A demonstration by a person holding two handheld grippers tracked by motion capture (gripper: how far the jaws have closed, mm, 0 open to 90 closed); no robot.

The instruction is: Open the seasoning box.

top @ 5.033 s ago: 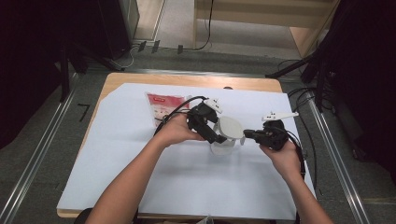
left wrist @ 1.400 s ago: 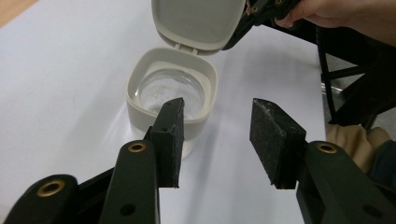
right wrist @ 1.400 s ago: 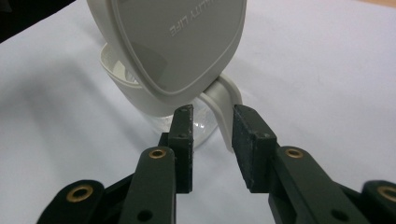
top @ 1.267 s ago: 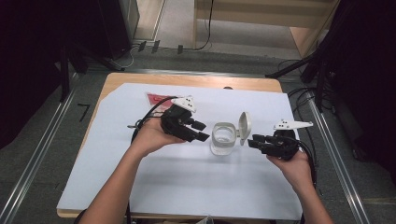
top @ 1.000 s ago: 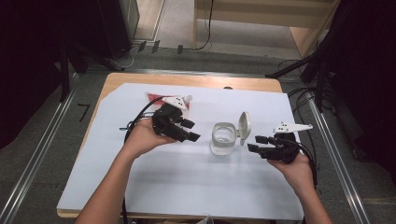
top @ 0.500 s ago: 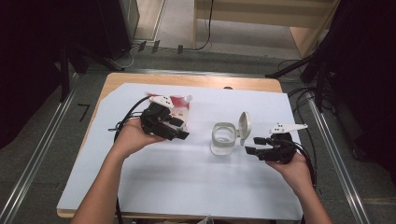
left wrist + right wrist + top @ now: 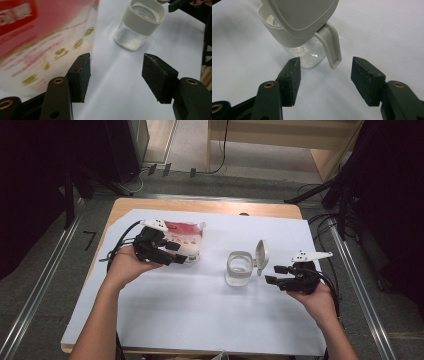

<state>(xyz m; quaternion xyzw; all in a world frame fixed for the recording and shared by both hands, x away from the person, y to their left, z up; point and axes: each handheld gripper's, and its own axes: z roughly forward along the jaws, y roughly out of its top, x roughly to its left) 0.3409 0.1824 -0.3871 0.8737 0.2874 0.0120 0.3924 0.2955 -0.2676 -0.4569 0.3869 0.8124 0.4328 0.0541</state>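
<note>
A clear jar with a grey-white collar stands on the white sheet, its hinged lid flipped up on the right side. A red and clear bag lies at the back left. My left gripper is open right beside the bag, its jaws empty; the bag looms blurred to the left of the jaws and the jar stands farther off. My right gripper is open just right of the jar, a short gap from the raised lid and its tab.
A white sheet covers most of the wooden table. Metal rails run along both sides on the floor. Cables trail from both grippers off the table's sides.
My left gripper has moved left and back, away from the jar to the red bag. The right gripper let go of the lid earlier and has drawn slightly back, staying open.
</note>
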